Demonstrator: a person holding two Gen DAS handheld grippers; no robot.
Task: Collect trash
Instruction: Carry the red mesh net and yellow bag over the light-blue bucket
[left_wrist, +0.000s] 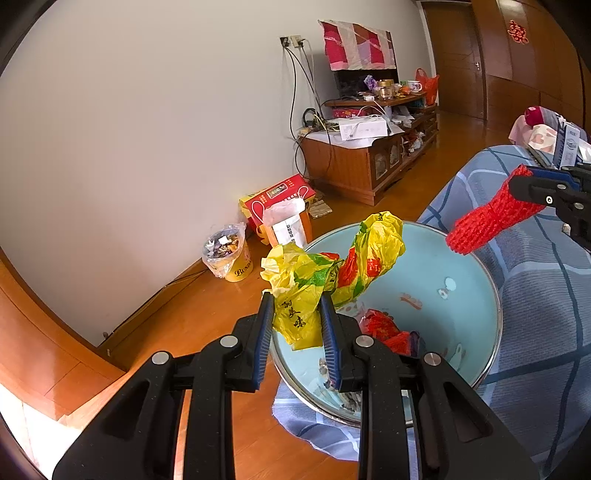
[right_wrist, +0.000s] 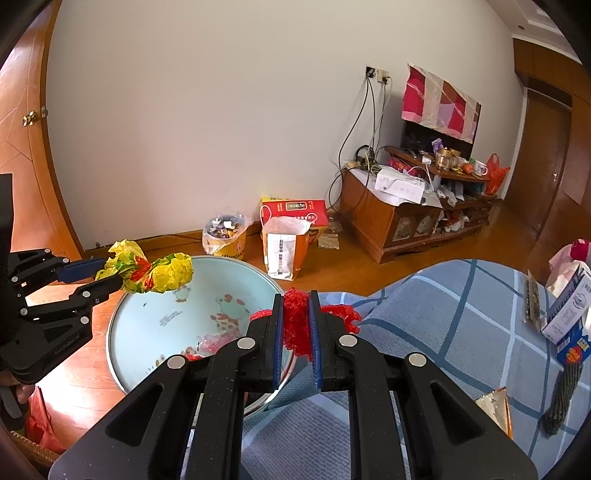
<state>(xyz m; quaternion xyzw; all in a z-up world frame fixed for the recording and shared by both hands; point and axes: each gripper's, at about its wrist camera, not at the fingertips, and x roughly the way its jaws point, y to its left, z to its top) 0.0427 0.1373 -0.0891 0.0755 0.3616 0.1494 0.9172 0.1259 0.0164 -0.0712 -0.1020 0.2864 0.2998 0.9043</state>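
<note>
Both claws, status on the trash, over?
Left claw shut on yellow bag, over basin. Right claw shut on red mesh. Nothing in the way.

Crumpled yellow plastic bag (left_wrist: 325, 273) with red and green print, twisted, hanging over near rim of light-blue basin (left_wrist: 461, 266). Red mesh net (left_wrist: 487, 218), bunched into a tube, above basin's far rim by the blue checked cloth. Red wrapper scraps (left_wrist: 388, 328) lie inside basin.

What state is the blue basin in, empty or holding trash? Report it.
Holding trash. The blue basin has red wrappers and small scraps on its bottom; the yellow bag is above it in the left gripper.
</note>
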